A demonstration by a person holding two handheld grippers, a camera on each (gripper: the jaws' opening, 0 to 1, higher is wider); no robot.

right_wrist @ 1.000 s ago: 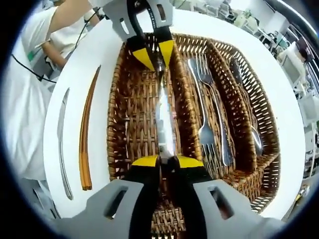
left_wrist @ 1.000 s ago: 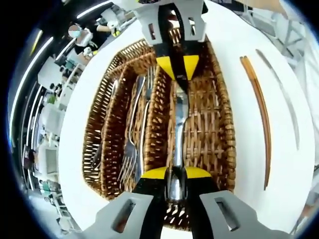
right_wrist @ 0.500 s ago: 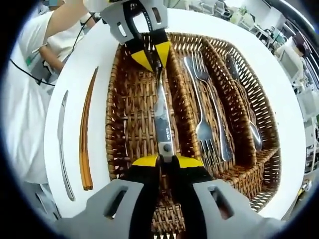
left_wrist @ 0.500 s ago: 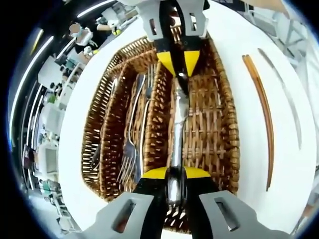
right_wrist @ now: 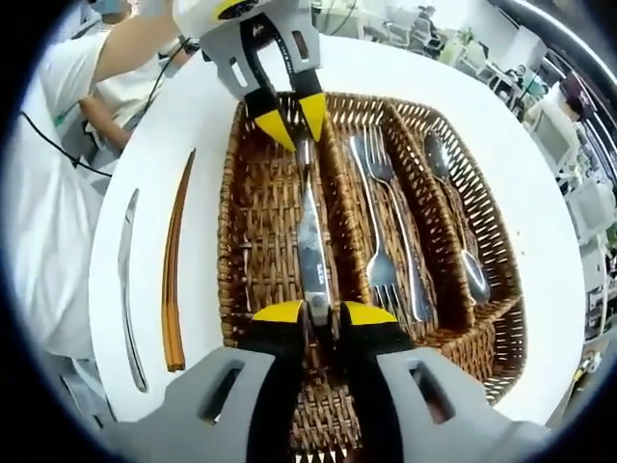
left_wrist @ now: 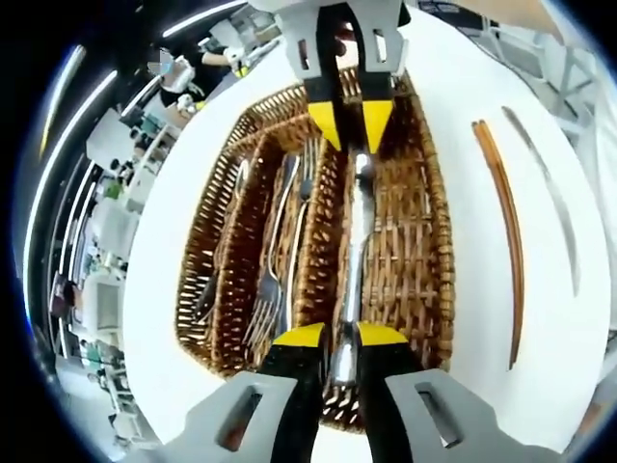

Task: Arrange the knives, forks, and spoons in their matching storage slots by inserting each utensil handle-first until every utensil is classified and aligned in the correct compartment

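Observation:
A steel knife [left_wrist: 355,241] [right_wrist: 310,241] hangs lengthwise over the widest compartment of a brown wicker basket [left_wrist: 439,280] [right_wrist: 231,241]. My left gripper [left_wrist: 340,336] is shut on one end of it, and my right gripper [right_wrist: 325,313] is shut on the other. Each one appears at the top of the other's view, the right gripper [left_wrist: 351,116] and the left gripper [right_wrist: 292,121]. Forks [left_wrist: 275,270] [right_wrist: 381,231] lie in the middle compartment. Spoons [left_wrist: 217,280] [right_wrist: 463,231] lie in the narrow outer one.
The basket sits on a white round table [left_wrist: 482,96] [right_wrist: 145,174]. A thin brown stick [left_wrist: 506,231] [right_wrist: 172,280] and a thin silver strip [left_wrist: 549,183] [right_wrist: 125,280] lie on the table beside the knife compartment. A person in white [right_wrist: 58,145] stands past the table's edge.
Both views have drawn back a little, so the basket looks smaller. The knife stays held at both ends over the same compartment, and the far gripper sits a bit higher in each view.

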